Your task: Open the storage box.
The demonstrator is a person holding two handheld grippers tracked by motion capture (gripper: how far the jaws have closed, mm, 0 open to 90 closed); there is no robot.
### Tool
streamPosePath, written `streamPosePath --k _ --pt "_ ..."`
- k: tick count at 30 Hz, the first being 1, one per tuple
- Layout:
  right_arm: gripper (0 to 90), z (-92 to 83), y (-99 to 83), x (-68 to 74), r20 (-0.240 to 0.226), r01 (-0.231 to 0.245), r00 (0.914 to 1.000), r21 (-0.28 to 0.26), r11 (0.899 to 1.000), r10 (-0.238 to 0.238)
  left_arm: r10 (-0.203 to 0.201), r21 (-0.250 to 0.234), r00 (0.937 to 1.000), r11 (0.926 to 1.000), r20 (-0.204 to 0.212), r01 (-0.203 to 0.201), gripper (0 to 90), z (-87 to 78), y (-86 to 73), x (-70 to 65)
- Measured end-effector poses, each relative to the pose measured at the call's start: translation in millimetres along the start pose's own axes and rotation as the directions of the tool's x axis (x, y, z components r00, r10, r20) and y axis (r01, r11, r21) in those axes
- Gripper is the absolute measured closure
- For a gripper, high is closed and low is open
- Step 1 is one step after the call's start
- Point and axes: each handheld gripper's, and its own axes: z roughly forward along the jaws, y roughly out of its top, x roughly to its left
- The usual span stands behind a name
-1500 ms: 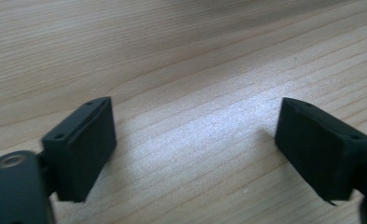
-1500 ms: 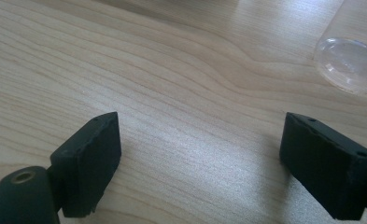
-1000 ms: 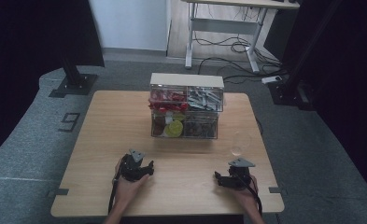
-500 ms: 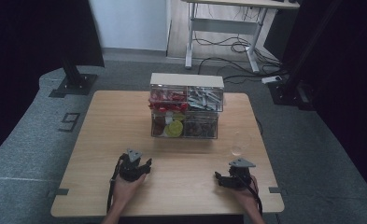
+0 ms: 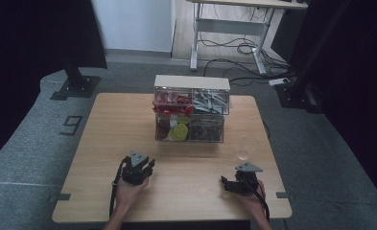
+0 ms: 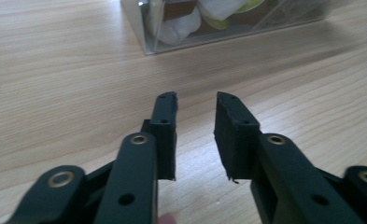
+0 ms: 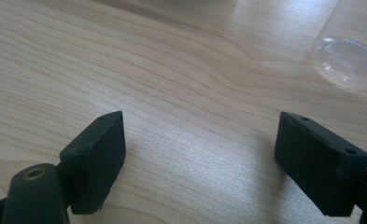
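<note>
Probably the thin, breakable wine glass (image 5: 246, 146) should be held gently by its stem, as the right tongs (image 7: 200, 161) are spread wide and the left tongs (image 6: 196, 135) only narrowly, nothing held.

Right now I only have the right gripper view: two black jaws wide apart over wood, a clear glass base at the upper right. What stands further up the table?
Observer: A clear organizer box with compartments holding red, grey and yellow-green items stands mid-table.
Operator: Is the glass whole and upright?
Observer: Yes, a stemmed glass stands upright just beyond the right gripper.
Operator: And the other gripper?
Observer: The left gripper is open with a narrower gap, aimed at the box's lower corner, holding nothing.
</note>
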Motion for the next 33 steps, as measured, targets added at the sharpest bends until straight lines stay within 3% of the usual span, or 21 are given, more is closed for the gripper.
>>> streamPosePath --k 11,16,23,33 --pt "19.3 -2.2 -1.8 2.2 0.006 -0.005 1.0 -0.004 1.0 0.005 -0.026 -0.01 0.9983 0.9996 0.052 0.026 86.7 -2.4 13.4 5.7" --pt "19.5 -2.4 -1.9 2.5 0.008 -0.005 1.0 -0.004 1.0 0.005 -0.036 -0.011 0.9972 0.9993 0.066 0.036 87.7 -3.4 18.7 5.9" --pt "19.7 -2.9 -2.3 2.9 0.011 -0.006 0.9999 -0.004 1.0 0.007 -0.007 -0.012 0.9965 0.9999 0.083 0.008 90.0 1.5 31.7 0.7" --pt "19.6 -2.8 -2.2 2.9 0.011 -0.006 0.9999 -0.004 1.0 0.006 -0.031 0.001 0.9952 0.9995 0.093 0.031 90.0 13.4 37.1 0.5"
